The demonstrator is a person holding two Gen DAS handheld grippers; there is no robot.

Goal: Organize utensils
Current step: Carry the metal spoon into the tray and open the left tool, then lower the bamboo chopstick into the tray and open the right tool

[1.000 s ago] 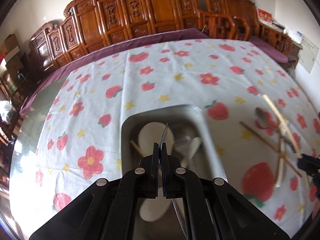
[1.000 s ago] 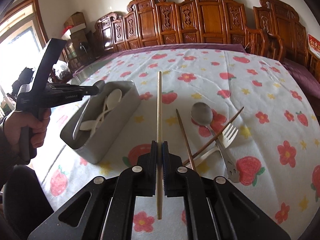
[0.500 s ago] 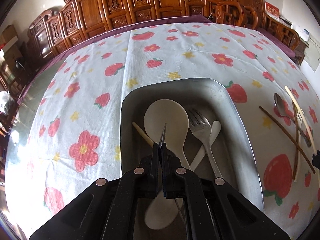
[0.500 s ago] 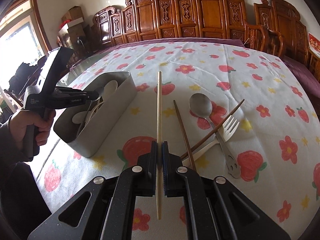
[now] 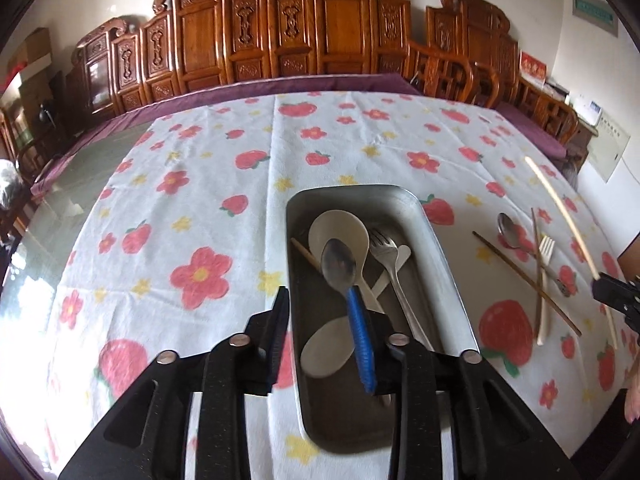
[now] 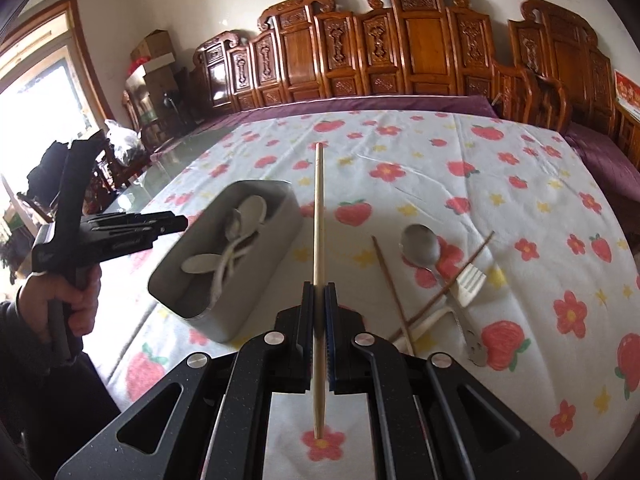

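Observation:
A grey metal tray (image 5: 436,240) (image 6: 256,280) holds a metal spoon (image 5: 339,266), a steel fork (image 5: 390,256), pale spoons (image 5: 340,228) and a chopstick. My left gripper (image 5: 324,320) is open and empty over the tray's near end; it also shows in the right wrist view (image 6: 176,222). My right gripper (image 6: 318,292) is shut on a pale wooden chopstick (image 6: 318,216), held above the cloth right of the tray. On the cloth lie a metal spoon (image 6: 420,246), a fork (image 6: 470,280) and two dark chopsticks (image 6: 390,286).
The table wears a white cloth (image 5: 200,200) with red flowers and strawberries. Carved wooden chairs (image 6: 400,48) line the far side. The left end of the table is bare glass (image 5: 48,216).
My left gripper has opened and let go of the metal spoon, which now lies in the tray. My right gripper still holds the pale chopstick and has shifted a little toward the tray.

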